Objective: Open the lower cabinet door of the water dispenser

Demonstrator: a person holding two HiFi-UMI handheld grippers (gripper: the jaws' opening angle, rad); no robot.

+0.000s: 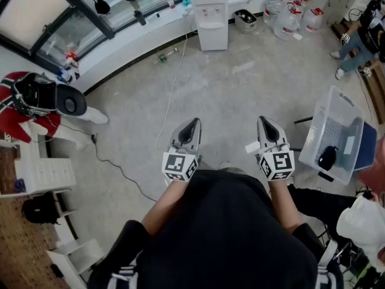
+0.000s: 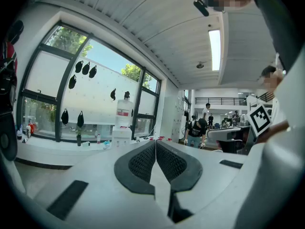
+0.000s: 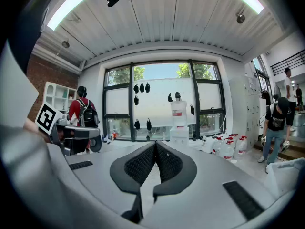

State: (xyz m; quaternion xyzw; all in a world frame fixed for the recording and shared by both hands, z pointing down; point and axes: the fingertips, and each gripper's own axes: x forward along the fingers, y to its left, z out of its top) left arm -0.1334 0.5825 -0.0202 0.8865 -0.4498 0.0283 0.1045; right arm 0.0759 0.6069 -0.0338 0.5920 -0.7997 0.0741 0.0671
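Observation:
The white water dispenser [image 1: 210,15] stands far ahead against the window ledge, its lower cabinet door [image 1: 213,38] closed. It also shows small and distant as the dispenser [image 2: 123,123] in the left gripper view and the dispenser [image 3: 179,120] in the right gripper view. My left gripper [image 1: 194,123] and right gripper [image 1: 262,120] are held side by side close to my body, well short of the dispenser. Both are shut with nothing between their pads, as the left gripper [image 2: 156,143] and right gripper [image 3: 156,144] show close up.
Several water jugs [image 1: 292,15] stand right of the dispenser. A clear plastic bin [image 1: 335,134] on a stand sits at my right. A cable [image 1: 171,89] runs across the concrete floor. A person in red with a backpack [image 1: 27,101] stands at the left, another person [image 1: 358,41] at the far right.

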